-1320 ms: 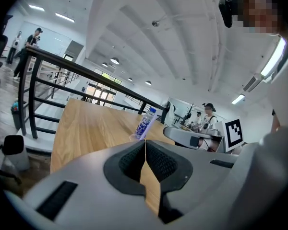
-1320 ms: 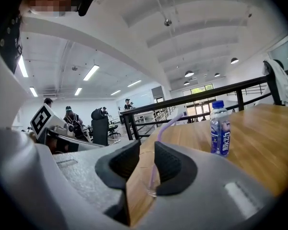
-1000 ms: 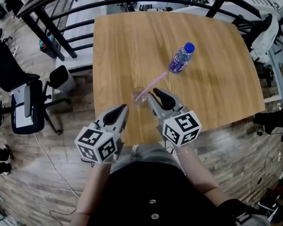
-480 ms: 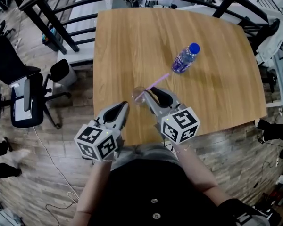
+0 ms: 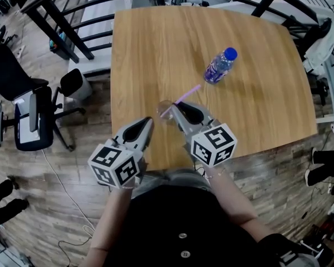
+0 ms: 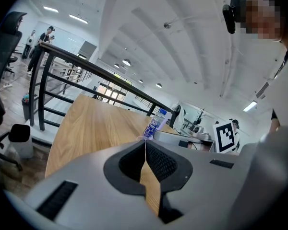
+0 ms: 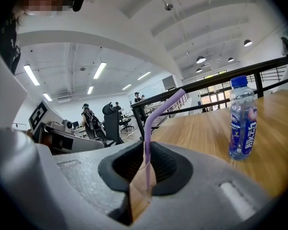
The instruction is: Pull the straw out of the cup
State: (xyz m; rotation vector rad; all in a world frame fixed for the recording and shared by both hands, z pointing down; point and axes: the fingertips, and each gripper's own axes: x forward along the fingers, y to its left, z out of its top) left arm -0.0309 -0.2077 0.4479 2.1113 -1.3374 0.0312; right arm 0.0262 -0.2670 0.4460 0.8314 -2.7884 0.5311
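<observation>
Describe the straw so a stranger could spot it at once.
Start at the wooden table. Near its edge closest to the person stands a clear cup, with a blue-capped bottle farther back. The straw leans out of that cup toward the bottle: the only thin, lilac, bent tube there.

**Open-plan office on a raised level.** A black metal railing [image 6: 86,67] borders a wooden table [image 5: 156,54]. Swivel office chairs [image 5: 30,121] stand on the wood-plank floor [image 5: 55,216]. Beyond the railing, ceiling strip lights [image 7: 100,70] hang above desks with equipment, where people [image 7: 89,121] stand.
</observation>
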